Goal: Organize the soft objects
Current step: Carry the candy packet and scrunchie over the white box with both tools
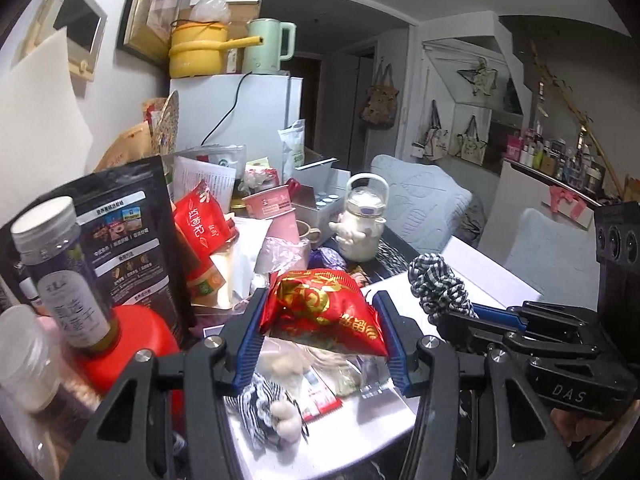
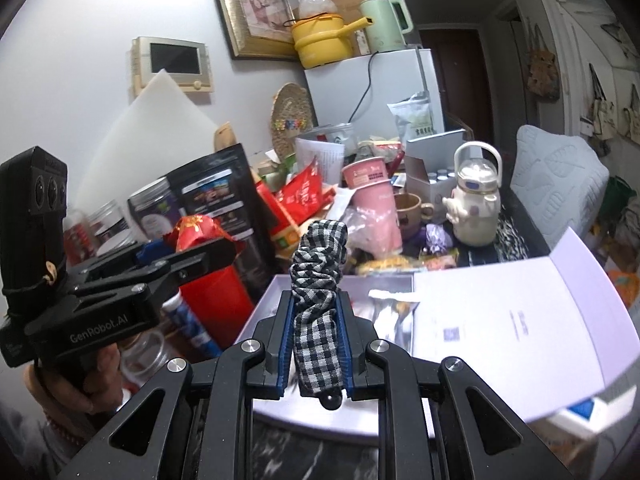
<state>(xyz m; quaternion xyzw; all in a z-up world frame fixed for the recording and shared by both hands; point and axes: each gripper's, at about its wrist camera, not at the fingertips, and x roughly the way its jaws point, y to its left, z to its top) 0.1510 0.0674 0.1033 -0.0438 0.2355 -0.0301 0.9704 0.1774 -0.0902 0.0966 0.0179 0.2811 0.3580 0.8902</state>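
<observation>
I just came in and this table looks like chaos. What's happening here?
A person holds a gripper in each hand above a cluttered table. The left gripper is shut on a red and gold pouch. The right gripper is shut on a black-and-white checked scrunchie. An open white box lies just below.

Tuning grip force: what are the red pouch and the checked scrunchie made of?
Red pouch: looks like satin-type fabric or glossy film, shiny, gold print, creased; cannot tell which. Checked scrunchie: woven gingham cloth, matte, gathered into soft folds, squeezed between the fingers.
</observation>
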